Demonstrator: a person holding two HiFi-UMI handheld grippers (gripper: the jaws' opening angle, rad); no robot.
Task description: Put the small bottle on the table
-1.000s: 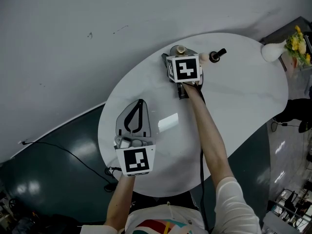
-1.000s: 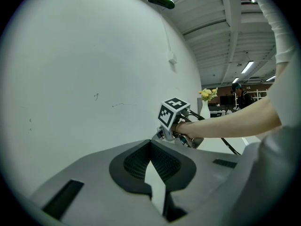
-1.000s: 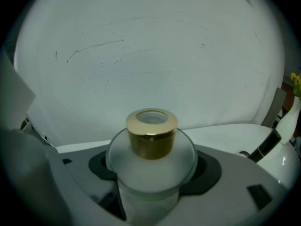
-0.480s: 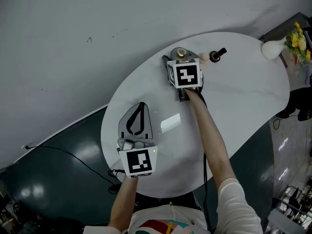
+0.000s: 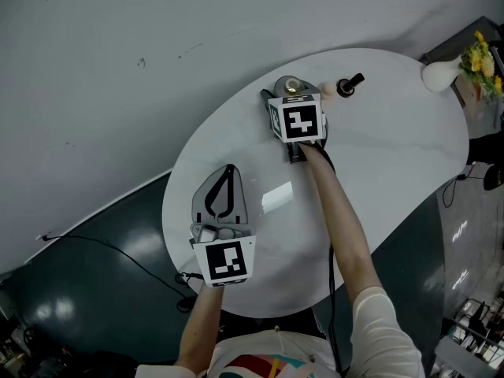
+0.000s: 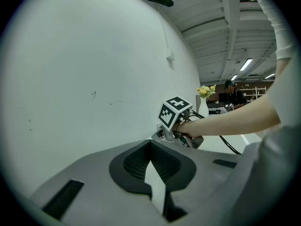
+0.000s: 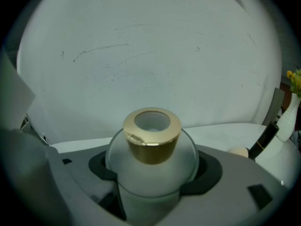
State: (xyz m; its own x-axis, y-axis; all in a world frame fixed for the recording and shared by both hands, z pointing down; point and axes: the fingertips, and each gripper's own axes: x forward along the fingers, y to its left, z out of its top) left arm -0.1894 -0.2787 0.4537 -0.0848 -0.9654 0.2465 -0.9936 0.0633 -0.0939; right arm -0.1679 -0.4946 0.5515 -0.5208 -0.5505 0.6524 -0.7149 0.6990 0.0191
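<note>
Two grippers over white oval table (image 5: 394, 148). Head view: barely moved; right gripper (image 5: 292, 87) at table's far edge w/ small frosted round gold-capped bottle (image 5: 293, 83). Left gripper view: left gripper (image 6: 151, 144) pressed together, empty. Right gripper view: jaws pinch bottle, cap (image 7: 151, 138) now tipped camward vs 1 s ago; base-table contact unseen, so not released.

We look steeply down from the head on the white surface (image 5: 394, 156), low along the left claw (image 6: 151, 171) toward the right claw (image 5: 290, 84), also in our head view, close along the right claw at the wall (image 7: 150, 55)
</note>
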